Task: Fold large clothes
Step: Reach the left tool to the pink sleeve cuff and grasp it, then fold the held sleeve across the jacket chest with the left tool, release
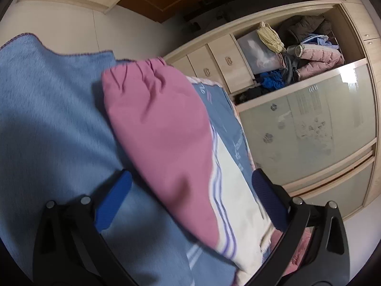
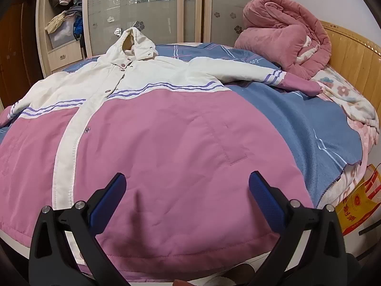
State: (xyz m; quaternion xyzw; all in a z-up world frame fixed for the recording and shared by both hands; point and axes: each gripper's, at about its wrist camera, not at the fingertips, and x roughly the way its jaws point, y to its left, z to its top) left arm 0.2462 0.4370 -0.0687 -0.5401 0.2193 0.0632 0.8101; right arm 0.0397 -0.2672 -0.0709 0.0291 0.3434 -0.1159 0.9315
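Right wrist view pretty much gives you the whole scene: a big pink and white hooded jacket (image 2: 166,128) is spread flat, front up, across the bed (image 2: 352,124), lying on a blue blanket (image 2: 309,119). Hood points toward the wardrobe (image 2: 147,12) at the far side, one sleeve stretched out to the right with its pink cuff ending just beside a rolled-up pink quilt (image 2: 283,38) near the wooden headboard (image 2: 352,50). The right tongs (image 2: 188,186) hang over the pink hem end of the jacket, jaws spread wide, nothing between them. There's a yellow bag (image 2: 359,205) down beside the bed on the right.

Left wrist view is blurrier and tilted. The left tongs (image 1: 190,186) are also spread wide with nothing clamped, and the other sleeve (image 1: 164,128) runs between the two blue pads, pink cuff pointing away, white part with purple stripes closer in. Looks like the tongs are just above the sleeve rather than touching it, but honestly the blur makes that hard to call. Open wardrobe shelf with stuffed-in clothes (image 1: 304,47) sits in the background.
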